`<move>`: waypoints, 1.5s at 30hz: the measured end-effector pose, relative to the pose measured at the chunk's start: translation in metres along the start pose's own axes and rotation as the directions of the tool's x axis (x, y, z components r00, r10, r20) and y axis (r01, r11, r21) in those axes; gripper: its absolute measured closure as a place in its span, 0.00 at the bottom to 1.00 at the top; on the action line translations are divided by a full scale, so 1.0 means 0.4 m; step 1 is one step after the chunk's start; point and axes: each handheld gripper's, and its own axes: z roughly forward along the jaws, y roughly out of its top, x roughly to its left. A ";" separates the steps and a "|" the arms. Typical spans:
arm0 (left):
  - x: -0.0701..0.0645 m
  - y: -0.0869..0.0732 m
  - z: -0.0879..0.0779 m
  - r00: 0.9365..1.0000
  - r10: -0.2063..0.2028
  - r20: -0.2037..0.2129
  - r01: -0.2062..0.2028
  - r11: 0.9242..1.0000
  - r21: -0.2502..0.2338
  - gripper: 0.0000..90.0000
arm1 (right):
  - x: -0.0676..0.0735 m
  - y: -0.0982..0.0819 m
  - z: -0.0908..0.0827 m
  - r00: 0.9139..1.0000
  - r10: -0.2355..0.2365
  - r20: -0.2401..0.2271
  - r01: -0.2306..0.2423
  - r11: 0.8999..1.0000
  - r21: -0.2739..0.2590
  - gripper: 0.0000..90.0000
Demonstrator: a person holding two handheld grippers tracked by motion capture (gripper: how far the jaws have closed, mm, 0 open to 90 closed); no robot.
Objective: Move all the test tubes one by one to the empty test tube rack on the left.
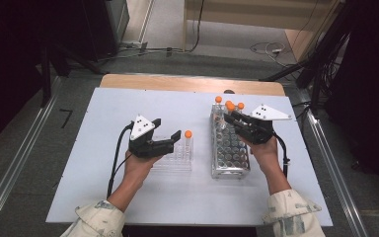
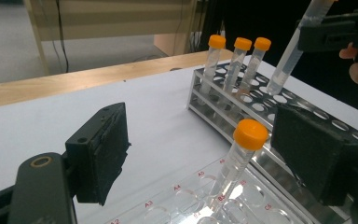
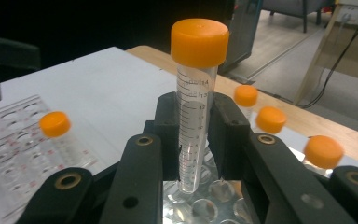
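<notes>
So the right gripper [image 3: 198, 140] has a tube [image 3: 196, 107] pinched between its two jaws, pads pressed onto the clear body from either side, about halfway down. The tube's orange cap sticks up well above the jaws and its pointed bottom hangs just over the holes of the metal rack [image 1: 230, 157], not seated in any of them. In the right gripper view it runs straight up and down between the jaws, cap on top. From the left gripper view the same tube [image 2: 292, 51] looks tilted, cap end up and away, tip aimed down at the rack [image 2: 307, 116], clear of it.

Three more capped tubes [image 2: 235, 65] stand upright in a row at the far end of that rack, just beside the held one.

The left gripper [image 1: 168, 143] is spread wide with nothing between the pads. It's parked over the clear rack [image 1: 175, 160], which sits just left of the metal one on the white table [image 1: 103, 123]. One lone tube [image 2: 242, 158] stands in the clear rack, cap up, leaning a bit, in the gap between the left jaws but not touching either pad.
</notes>
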 end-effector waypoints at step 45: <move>-0.097 0.044 -0.039 0.966 0.084 0.244 -0.078 0.996 -0.033 0.48 | 0.231 -0.002 0.047 0.949 -0.057 -0.311 0.084 0.994 0.075 0.80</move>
